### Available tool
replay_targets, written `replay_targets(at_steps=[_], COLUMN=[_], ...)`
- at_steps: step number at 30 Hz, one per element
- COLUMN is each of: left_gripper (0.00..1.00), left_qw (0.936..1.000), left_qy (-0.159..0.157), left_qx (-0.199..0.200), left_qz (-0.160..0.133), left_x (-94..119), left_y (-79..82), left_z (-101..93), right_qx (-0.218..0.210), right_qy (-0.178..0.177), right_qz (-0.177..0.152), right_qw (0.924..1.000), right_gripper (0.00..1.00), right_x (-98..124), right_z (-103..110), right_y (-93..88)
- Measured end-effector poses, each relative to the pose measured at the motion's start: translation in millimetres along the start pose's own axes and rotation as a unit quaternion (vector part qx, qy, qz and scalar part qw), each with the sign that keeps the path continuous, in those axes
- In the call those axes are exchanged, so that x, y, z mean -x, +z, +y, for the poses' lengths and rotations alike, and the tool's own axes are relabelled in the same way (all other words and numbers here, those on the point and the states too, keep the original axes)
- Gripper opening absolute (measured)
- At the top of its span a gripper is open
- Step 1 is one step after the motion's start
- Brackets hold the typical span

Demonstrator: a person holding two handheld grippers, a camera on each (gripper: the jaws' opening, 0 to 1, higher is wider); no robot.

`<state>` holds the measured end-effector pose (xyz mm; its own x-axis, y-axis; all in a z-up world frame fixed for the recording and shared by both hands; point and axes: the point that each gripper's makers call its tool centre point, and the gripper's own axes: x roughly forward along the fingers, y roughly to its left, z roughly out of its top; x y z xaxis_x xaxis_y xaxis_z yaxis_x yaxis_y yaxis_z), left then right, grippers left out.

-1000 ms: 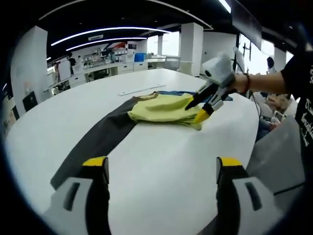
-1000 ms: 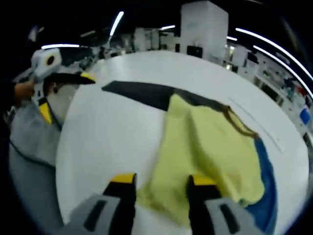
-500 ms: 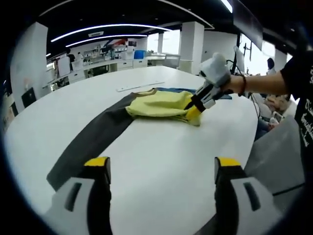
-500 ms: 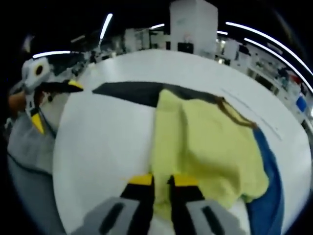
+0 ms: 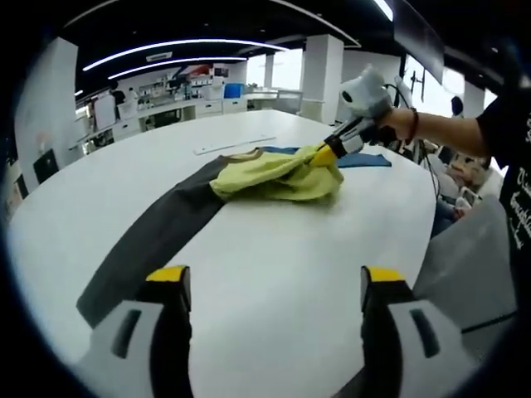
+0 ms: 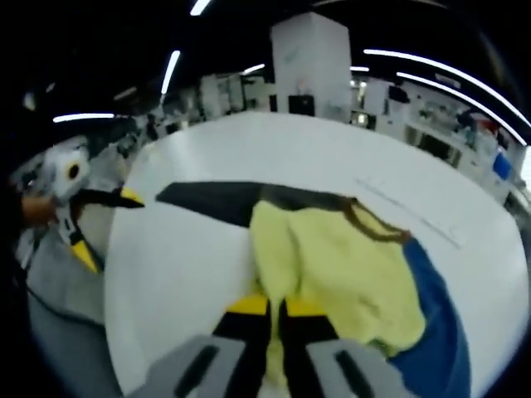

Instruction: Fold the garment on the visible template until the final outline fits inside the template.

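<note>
Partly folded: yellow garment (image 5: 278, 174) bunched at 12 o'clock on the white surface (image 5: 274, 274), across dark template (image 5: 153, 240) and blue sheet (image 6: 431, 323). Right hand-held gripper (image 6: 276, 308) clamped on garment's edge, lifting; left hand-held gripper (image 5: 274, 286) apart, idle. Final fold and outline fit not yet done.

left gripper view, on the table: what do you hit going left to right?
dark template strip → yellow garment → right gripper pinching the garment's edge → person's hand
</note>
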<state>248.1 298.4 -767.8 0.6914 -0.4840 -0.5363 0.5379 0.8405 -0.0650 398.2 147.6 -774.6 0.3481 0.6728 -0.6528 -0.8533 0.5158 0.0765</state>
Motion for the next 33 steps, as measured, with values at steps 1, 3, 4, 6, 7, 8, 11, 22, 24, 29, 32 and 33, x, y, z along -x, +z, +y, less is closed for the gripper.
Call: replay_targets(at_steps=[1, 3, 4, 6, 7, 8, 11, 22, 24, 29, 32, 33], left_gripper=[0.81, 0.80, 0.79, 0.79, 0.78, 0.78, 0.77, 0.74, 0.73, 0.72, 0.71, 0.71], left_qw=[1.0000, 1.0000, 1.0000, 1.0000, 1.0000, 1.0000, 1.0000, 1.0000, 0.9999, 0.9999, 0.9999, 0.9999], left_qy=[0.000, -0.002, -0.002, -0.002, -0.002, -0.002, -0.002, -0.002, -0.002, -0.002, -0.003, -0.004], left_qx=[0.000, -0.001, -0.002, -0.001, 0.000, 0.000, 0.000, 0.008, 0.010, 0.011, 0.011, 0.010], left_qz=[-0.001, -0.001, -0.001, -0.001, -0.001, -0.001, 0.001, 0.005, 0.005, 0.010, 0.012, 0.011], left_x=[0, 0, 0, -1, -2, -2, -3, -9, -10, -14, -15, -16], left_y=[1.2, 2.0, 2.0, 2.6, 2.7, 2.5, 2.7, 0.8, 0.1, -1.3, -1.5, -1.2], left_z=[-0.4, 0.4, 1.4, 2.1, 2.8, 3.4, 1.9, 5.4, 6.9, 6.6, 6.6, 6.4], right_qx=[-0.002, -0.006, -0.009, -0.011, -0.011, -0.012, -0.020, -0.046, -0.054, -0.059, -0.063, -0.067], right_qy=[-0.004, -0.010, -0.011, -0.016, -0.018, -0.019, -0.028, -0.053, -0.055, -0.053, -0.053, -0.053], right_qz=[-0.003, -0.011, -0.013, -0.016, -0.017, -0.017, -0.016, 0.012, 0.017, 0.030, 0.038, 0.041], right_qw=[1.0000, 0.9999, 0.9998, 0.9997, 0.9996, 0.9996, 0.9993, 0.9975, 0.9969, 0.9964, 0.9959, 0.9955], right_gripper=[0.00, 0.00, 0.00, 0.00, 0.00, 0.00, 0.00, 0.00, 0.00, 0.00, 0.00, 0.00], right_x=[1, 2, 2, 0, -1, -2, -7, -41, -45, -54, -56, -55], right_z=[-4, -10, -13, -19, -22, -23, -38, -75, -78, -84, -85, -83], right_y=[3.3, 9.9, 13.2, 18.2, 21.4, 22.2, 27.6, 13.3, 8.8, 0.6, -5.0, -7.7])
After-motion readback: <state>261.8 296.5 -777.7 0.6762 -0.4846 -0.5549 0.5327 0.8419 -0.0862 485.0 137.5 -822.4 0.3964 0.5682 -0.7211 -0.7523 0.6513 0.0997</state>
